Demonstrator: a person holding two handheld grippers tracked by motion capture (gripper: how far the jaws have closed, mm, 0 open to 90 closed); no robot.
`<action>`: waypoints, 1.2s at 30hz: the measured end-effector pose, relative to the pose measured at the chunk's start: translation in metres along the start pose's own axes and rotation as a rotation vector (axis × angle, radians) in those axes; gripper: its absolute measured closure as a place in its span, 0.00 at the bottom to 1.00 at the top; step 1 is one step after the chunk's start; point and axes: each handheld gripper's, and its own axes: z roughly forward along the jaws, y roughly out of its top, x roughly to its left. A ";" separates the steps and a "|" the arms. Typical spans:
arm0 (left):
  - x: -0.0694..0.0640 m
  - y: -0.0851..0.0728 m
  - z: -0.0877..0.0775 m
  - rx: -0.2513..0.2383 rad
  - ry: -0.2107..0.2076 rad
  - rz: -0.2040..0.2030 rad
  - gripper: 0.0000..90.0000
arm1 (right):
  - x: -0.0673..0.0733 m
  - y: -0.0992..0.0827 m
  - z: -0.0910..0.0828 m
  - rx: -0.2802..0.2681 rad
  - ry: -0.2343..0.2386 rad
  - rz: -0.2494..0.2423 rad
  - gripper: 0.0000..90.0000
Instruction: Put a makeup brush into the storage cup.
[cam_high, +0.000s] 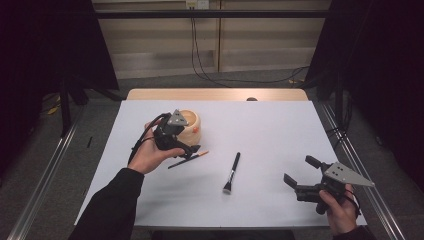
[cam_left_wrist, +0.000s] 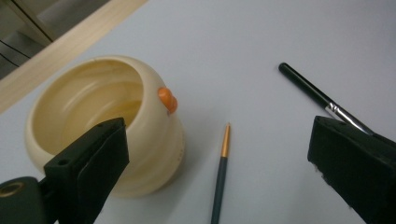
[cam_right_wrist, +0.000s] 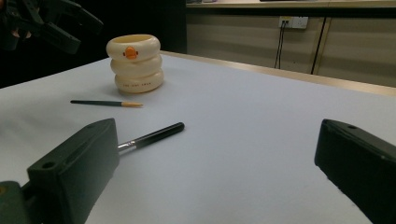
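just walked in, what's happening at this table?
A person holds a gripper in each hand over a white table. The left gripper hovers, open and holding nothing, beside a cream ringed pot and above a thin orange-tipped brush. A larger black makeup brush lies mid-table. The right gripper is also open and holding nothing, off near the table's right corner, pointed toward the brushes. Both brushes lie on the table outside the pot.
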 end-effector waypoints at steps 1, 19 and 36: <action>0.000 0.000 0.002 0.013 -0.010 0.009 0.06 | 0.000 0.000 0.000 0.000 0.000 0.000 0.00; 0.004 0.006 0.019 0.239 -0.114 0.054 0.12 | 0.001 0.000 0.001 0.003 -0.001 -0.001 0.00; 0.006 0.002 0.045 0.328 -0.167 0.074 0.15 | 0.001 0.000 0.001 0.010 0.005 -0.006 0.00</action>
